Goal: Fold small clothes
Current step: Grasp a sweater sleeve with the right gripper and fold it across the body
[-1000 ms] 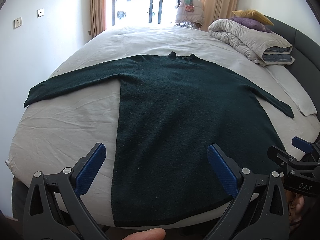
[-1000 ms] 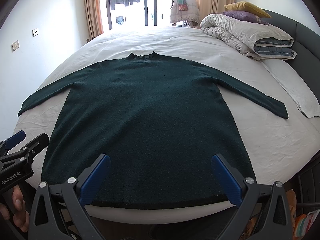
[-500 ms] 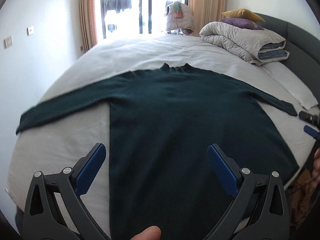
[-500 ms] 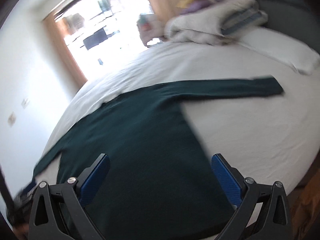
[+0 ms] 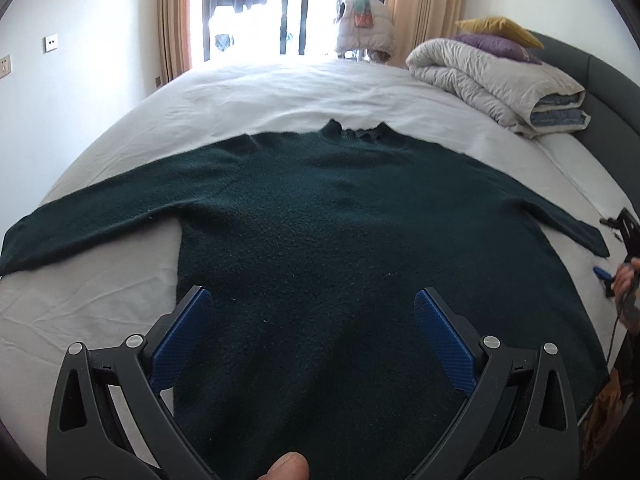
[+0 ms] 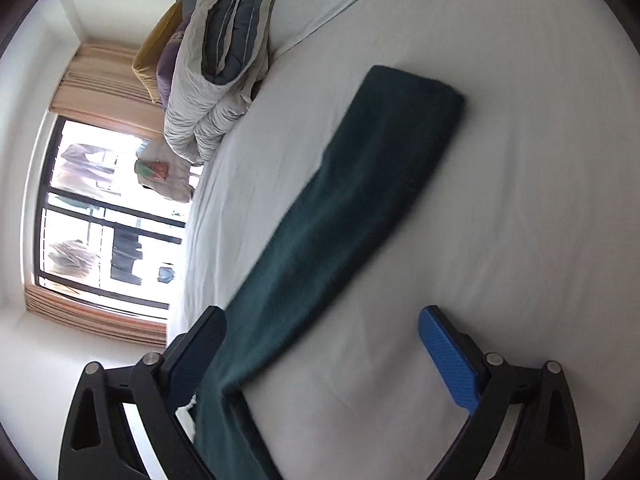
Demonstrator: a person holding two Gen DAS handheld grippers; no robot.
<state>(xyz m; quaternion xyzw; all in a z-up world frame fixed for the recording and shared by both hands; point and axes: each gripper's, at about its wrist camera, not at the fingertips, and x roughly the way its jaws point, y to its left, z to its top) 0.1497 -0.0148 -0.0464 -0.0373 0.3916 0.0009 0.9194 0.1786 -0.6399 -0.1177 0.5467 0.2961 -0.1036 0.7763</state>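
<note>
White sheet on the bed (image 5: 120,312), a dark green sweater (image 5: 360,240) spread flat across it, neck toward the window (image 5: 248,12).

Left gripper (image 5: 312,336) hung over the sweater's lower body, blue pads wide apart, nothing between them, a fingertip (image 5: 286,468) showing at the bottom edge. Over at the far right the right gripper (image 6: 320,344) was rolled on its side by the sleeve (image 6: 360,200), a hand (image 5: 626,280) behind it; jaws wide but closing, the sleeve running up past the left pad and lying partly between them, neither pad pressing on it. Folded duvet (image 5: 500,84) and pillows (image 5: 500,32) sat by the headboard, well clear of the sweater.
</note>
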